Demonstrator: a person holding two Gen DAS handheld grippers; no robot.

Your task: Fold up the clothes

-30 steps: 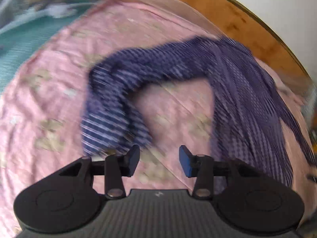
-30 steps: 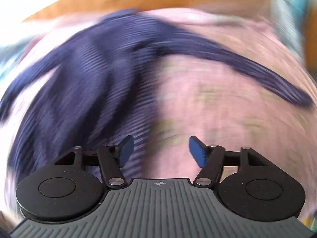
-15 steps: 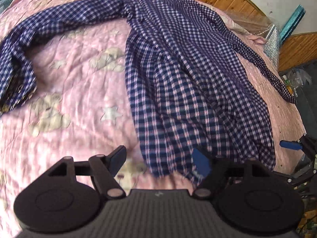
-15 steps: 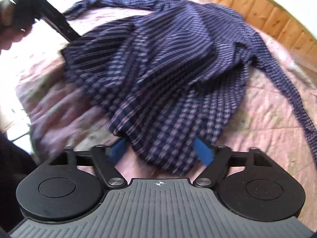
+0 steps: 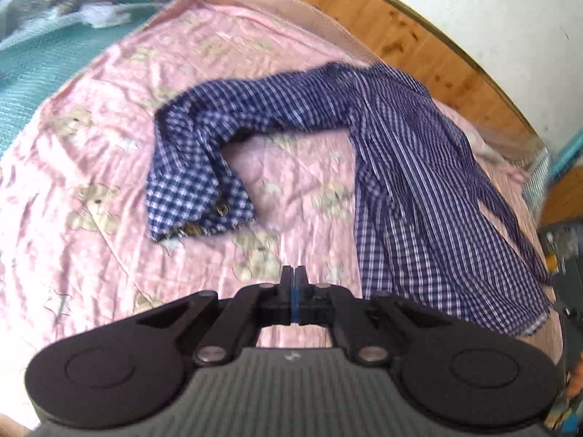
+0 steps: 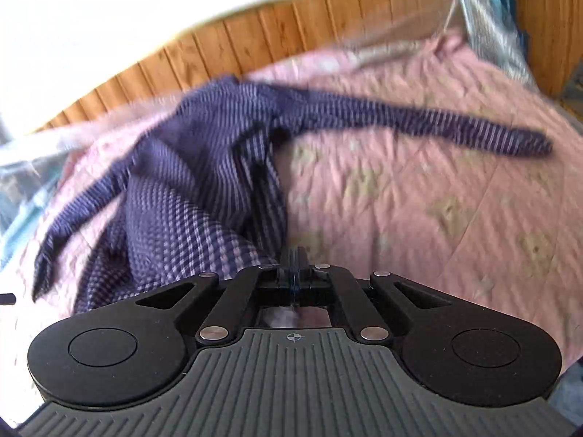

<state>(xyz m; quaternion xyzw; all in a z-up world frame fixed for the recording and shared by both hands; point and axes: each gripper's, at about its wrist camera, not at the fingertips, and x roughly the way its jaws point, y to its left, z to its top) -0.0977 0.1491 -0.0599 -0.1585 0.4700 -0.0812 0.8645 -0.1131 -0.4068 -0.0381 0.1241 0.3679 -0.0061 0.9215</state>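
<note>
Plainly, the navy-and-white checked cotton shirt (image 5: 411,167) lies unfolded on the pink quilted bedspread (image 5: 109,255), body ahead and right of the left claw (image 5: 294,284), sleeves flung out. Both claws are clenched on nothing, the right claw (image 6: 293,273) beside the hem; all folding remains.

Navy checked shirt (image 5: 411,182) (unfolded), sleeves spread, on bed

Ahead of our left gripper (image 5: 294,280) we see bare quilt (image 5: 291,182), shirt (image 5: 419,189) flanking both sides. Our right gripper (image 6: 294,260) has open quilt (image 6: 419,200) ahead-right, shirt (image 6: 189,182) crowding its left.
</note>
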